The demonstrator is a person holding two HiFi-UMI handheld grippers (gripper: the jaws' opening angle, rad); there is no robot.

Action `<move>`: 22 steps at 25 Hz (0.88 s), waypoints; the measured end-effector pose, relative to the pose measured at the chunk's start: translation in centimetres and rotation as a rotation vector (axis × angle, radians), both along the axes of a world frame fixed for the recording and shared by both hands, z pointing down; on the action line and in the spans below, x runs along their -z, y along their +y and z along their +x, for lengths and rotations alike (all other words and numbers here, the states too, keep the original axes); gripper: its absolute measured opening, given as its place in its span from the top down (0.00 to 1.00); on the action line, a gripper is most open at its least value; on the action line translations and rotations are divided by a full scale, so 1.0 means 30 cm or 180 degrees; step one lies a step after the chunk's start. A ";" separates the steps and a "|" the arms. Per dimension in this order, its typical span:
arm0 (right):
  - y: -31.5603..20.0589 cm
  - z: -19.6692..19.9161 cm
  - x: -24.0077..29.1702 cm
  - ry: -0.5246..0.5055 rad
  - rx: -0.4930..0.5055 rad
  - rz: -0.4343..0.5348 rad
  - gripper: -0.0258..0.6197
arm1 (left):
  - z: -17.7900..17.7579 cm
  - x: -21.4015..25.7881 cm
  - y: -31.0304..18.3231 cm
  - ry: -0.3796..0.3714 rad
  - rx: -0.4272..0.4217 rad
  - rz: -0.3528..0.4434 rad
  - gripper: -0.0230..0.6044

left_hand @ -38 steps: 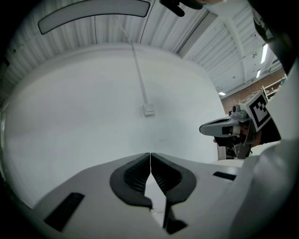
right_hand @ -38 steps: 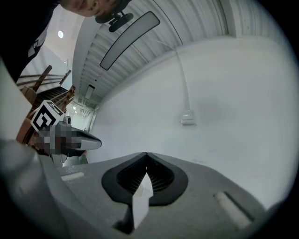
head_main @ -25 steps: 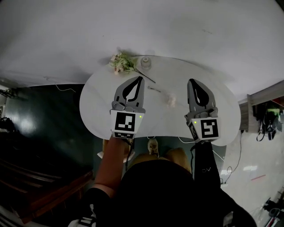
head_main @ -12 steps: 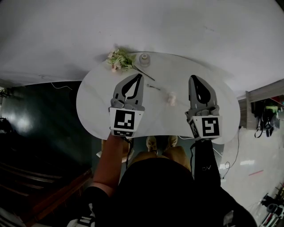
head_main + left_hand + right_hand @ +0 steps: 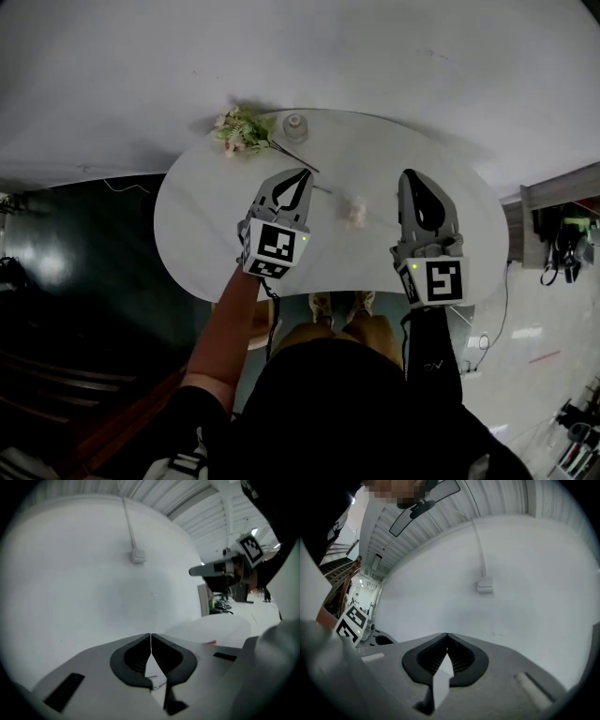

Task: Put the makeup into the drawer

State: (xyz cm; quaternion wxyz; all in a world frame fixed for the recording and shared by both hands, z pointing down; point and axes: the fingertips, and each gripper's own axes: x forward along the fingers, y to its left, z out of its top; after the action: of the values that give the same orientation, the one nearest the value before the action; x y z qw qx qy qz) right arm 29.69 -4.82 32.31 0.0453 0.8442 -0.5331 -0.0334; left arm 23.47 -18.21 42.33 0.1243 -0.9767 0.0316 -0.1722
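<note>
On the white rounded table [image 5: 197, 225] lie a thin makeup stick [image 5: 322, 189] and a small pale pink puff [image 5: 355, 212]. My left gripper [image 5: 306, 172] hangs over the table's middle with its tip just left of the stick, jaws shut and empty. In the left gripper view its jaws [image 5: 151, 635] meet in a closed line. My right gripper [image 5: 410, 174] hovers to the right of the puff, also shut with nothing in it. The right gripper view shows its jaws [image 5: 447, 634] pressed together. No drawer shows in any view.
A bunch of artificial flowers [image 5: 239, 131] and a small glass jar [image 5: 295, 125] stand at the table's far edge. A white wall with a cable and a small box [image 5: 485, 586] lies ahead. The person's legs are under the near edge, dark floor to the left.
My left gripper has sunk toward the table and shifted slightly right, its tip now close to the makeup stick. The right gripper has barely moved. Both stay shut.
</note>
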 end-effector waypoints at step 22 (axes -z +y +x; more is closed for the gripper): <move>0.199 0.136 -0.180 -0.0347 -0.0315 -0.0353 0.95 | 0.101 -0.822 -0.103 -0.2553 -0.1331 0.0299 0.83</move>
State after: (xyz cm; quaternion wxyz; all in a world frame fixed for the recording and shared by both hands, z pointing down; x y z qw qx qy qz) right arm 33.76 1.14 37.71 0.0645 0.8663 -0.4934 0.0445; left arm 26.50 -21.29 66.98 0.2030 -0.8115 -0.2092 -0.5064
